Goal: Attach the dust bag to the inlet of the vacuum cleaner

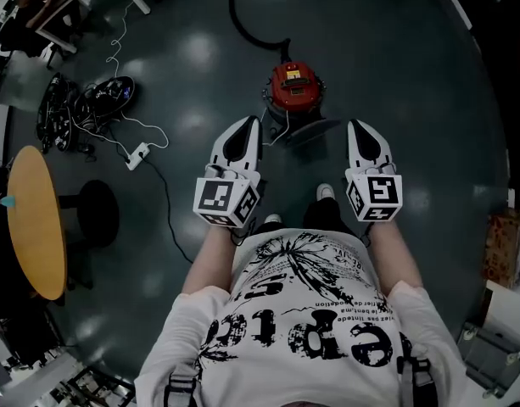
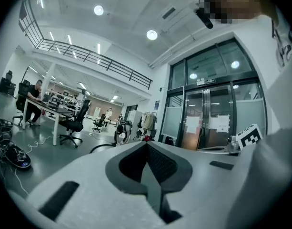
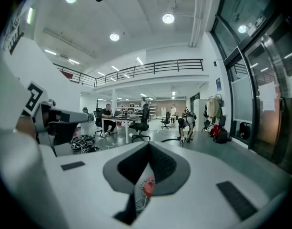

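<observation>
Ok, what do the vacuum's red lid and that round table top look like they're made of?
Vacuum lid: probably moulded plastic, going by the uniform bright red and the rounded shape; the finish is hard to judge from here. Round table top: wood or wood-look laminate, matte, an even orange-brown with no visible grain.

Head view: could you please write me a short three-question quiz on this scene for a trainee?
1. True or false: the left gripper and the right gripper are both shut and empty.
2. What colour is the top of the vacuum? A red, B blue, C green.
3. Fill in: the round table stands at the view's ____ edge.
Key: 1 true; 2 A; 3 left.
</observation>
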A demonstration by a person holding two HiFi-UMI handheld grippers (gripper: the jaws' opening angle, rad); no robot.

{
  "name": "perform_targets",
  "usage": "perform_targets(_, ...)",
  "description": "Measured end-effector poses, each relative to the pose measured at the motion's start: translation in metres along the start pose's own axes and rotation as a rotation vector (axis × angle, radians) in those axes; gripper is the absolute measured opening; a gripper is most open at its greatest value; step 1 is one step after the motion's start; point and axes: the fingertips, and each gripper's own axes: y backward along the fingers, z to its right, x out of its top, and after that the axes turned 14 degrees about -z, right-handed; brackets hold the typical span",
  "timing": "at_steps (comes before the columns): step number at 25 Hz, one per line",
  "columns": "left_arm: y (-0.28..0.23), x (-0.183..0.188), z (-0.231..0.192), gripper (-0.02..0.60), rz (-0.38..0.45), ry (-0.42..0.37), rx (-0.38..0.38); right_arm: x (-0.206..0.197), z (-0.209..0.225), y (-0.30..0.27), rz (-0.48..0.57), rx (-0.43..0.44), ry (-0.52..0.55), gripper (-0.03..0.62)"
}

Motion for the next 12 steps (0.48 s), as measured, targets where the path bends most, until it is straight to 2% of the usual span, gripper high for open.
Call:
perform_targets(6,0.01,0.012,-0.007,0.003,0.05,0.033,-0.008,-0.001,-0.009,0.0,-0.004,0.005,-0.001,0.002)
perform_targets(10,0.006,0.011,-0.009,0.002,0.05,0.08,-0.034,0.001,-0.008,-0.005,-0.01,-0.002,0.011,0.003)
perform_targets(12,0.005,0.012,-0.01,0.003,0.042,0.066,-0.031,0.003,-0.007,-0.006,-0.014,-0.006,0.01,0.003)
